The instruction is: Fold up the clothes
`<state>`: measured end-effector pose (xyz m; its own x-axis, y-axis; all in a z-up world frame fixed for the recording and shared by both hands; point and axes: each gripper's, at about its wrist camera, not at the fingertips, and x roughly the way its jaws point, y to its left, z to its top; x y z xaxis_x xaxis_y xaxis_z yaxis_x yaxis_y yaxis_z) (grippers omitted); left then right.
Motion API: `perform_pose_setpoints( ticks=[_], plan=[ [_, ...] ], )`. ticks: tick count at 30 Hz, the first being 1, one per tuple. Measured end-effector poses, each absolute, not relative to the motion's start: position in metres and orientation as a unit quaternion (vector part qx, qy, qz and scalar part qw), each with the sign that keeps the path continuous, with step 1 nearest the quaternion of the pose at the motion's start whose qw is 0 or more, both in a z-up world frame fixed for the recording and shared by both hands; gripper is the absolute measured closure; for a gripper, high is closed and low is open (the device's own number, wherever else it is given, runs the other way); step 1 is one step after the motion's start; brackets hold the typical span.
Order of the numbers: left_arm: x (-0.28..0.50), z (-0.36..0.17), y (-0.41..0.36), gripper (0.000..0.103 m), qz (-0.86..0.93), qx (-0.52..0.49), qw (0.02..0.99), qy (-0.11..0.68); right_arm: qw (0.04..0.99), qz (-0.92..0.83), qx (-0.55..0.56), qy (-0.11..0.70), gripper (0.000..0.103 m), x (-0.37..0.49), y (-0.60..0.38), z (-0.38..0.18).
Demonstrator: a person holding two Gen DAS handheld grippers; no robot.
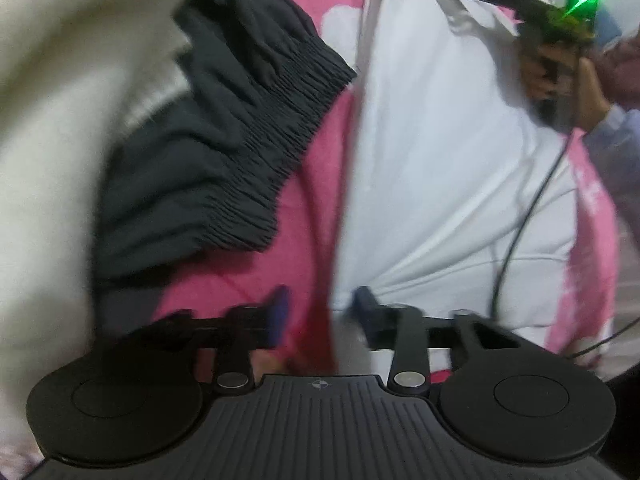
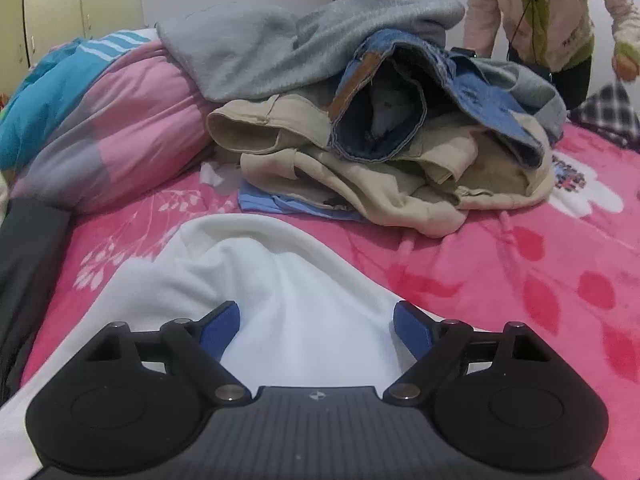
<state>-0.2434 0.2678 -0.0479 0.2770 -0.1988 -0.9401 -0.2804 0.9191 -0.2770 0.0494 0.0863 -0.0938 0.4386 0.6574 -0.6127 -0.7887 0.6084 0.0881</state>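
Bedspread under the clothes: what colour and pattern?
Pink bedspread with red and white flowers; right wrist view.

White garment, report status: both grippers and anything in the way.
Left gripper open, at white garment edge. Right gripper open, straddling a raised fold. Black pants beside it; unfolded pile ahead.

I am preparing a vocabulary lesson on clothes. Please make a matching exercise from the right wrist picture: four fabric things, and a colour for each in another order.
Things:
1. garment between the right tongs
2. jeans
3. top garment of the pile
4. blanket

Colours:
a. grey
b. pink with red leaves
c. white
d. blue denim

Pairs: 1-c, 2-d, 3-a, 4-b
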Motion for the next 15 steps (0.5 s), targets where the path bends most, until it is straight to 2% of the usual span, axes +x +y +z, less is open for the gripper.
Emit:
perform_pose_setpoints(
  ticks=[5, 7, 11, 15],
  plan=[
    [-0.253, -0.014, 0.261, 0.061, 0.062, -0.122, 0.814, 0.564, 0.801, 0.502, -0.079, 0.317, 0.022, 0.009, 0.057, -0.057],
    [-0.255, -0.005, 0.258, 0.061, 0.05, -0.123, 0.826, 0.547, 0.764, 0.552, -0.09, 0.322, 0.022, -0.018, 0.042, -0.042],
    [-0.249, -0.003, 0.248, 0.061, -0.007, -0.168, 0.836, 0.522, 0.686, 0.615, -0.169, 0.349, 0.025, -0.076, 0.006, -0.03],
    [-0.232, -0.002, 0.191, 0.06, -0.145, -0.106, 0.84, 0.511, 0.662, 0.604, -0.217, 0.387, 0.028, -0.114, -0.038, -0.035]
  ],
)
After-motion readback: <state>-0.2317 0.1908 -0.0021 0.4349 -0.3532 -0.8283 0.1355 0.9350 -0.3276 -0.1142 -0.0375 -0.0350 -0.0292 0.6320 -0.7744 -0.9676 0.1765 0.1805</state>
